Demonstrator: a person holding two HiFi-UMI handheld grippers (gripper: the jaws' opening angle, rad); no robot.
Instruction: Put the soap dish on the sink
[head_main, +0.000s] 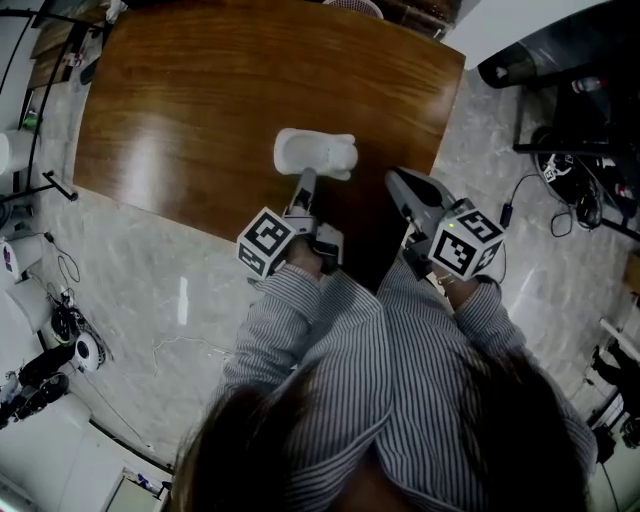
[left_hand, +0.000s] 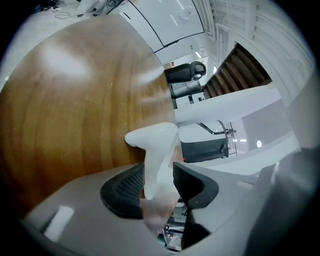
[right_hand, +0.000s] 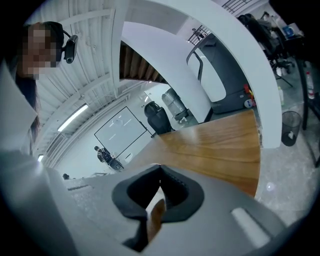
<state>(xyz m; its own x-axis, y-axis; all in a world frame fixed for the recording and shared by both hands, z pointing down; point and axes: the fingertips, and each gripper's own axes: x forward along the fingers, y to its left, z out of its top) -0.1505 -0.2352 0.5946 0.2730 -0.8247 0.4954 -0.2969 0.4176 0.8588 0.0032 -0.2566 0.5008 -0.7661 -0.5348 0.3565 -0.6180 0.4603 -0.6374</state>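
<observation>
The white soap dish (head_main: 315, 153) lies on the brown wooden table (head_main: 190, 100), toward its near right part. My left gripper (head_main: 305, 182) reaches to the dish's near edge. In the left gripper view the dish's rim (left_hand: 155, 145) stands between the two dark pads, against the left pad (left_hand: 125, 187), with a thin gap on the right side. My right gripper (head_main: 398, 182) hovers to the right of the dish, apart from it. Its pads meet at the tips (right_hand: 160, 175) and hold nothing. No sink shows in any view.
The table's near edge (head_main: 150, 205) runs diagonally in front of me, with marble floor below. Black equipment and cables (head_main: 570, 150) stand at the right, white devices (head_main: 40, 340) at the left. A dark exercise machine (left_hand: 202, 147) stands beyond the table.
</observation>
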